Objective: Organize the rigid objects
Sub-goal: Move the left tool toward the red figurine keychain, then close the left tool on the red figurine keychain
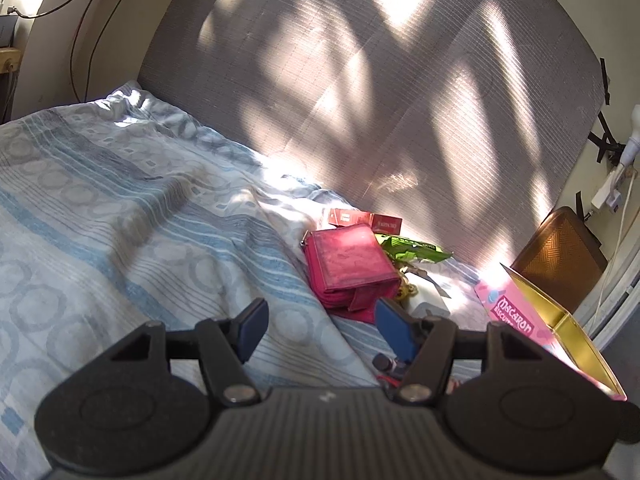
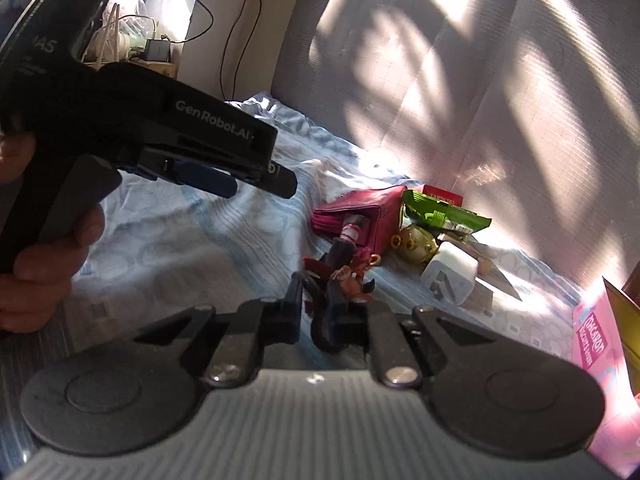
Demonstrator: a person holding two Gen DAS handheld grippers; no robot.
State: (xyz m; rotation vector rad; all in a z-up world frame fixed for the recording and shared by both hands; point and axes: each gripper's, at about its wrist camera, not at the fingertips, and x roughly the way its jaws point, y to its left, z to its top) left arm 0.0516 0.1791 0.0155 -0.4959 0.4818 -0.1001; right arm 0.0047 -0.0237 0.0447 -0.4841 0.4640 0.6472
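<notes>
1. Right gripper (image 2: 316, 300) has its jaws closed tight on a small figurine (image 2: 344, 268), a dark and red toy lying on the bedsheet (image 1: 120, 208). The grip looks low on the toy's near end, probably so it can be lifted clear of the pile.
2. The figurine's long axis runs away from the gripper toward the red wallet (image 2: 352, 210); its far end, with a striped part, is touching or just beside the wallet. Which end is the head I cannot tell, it's blurred.
3. Left gripper (image 1: 320, 320) has its fingers apart with nothing between them, hovering above the sheet and pointed at the wallet, likely waiting for its turn.
4. Loose items are heaped against the grey headboard (image 1: 360, 80): wallet, green packet (image 2: 444, 210), gold trinket (image 2: 414, 242), white charger (image 2: 452, 272), red boxes (image 1: 360, 220).
5. The pink biscuit box (image 1: 520, 320) stands open just right of the heap, well placed as the drop spot, so I'd guess the figurine goes there.
</notes>
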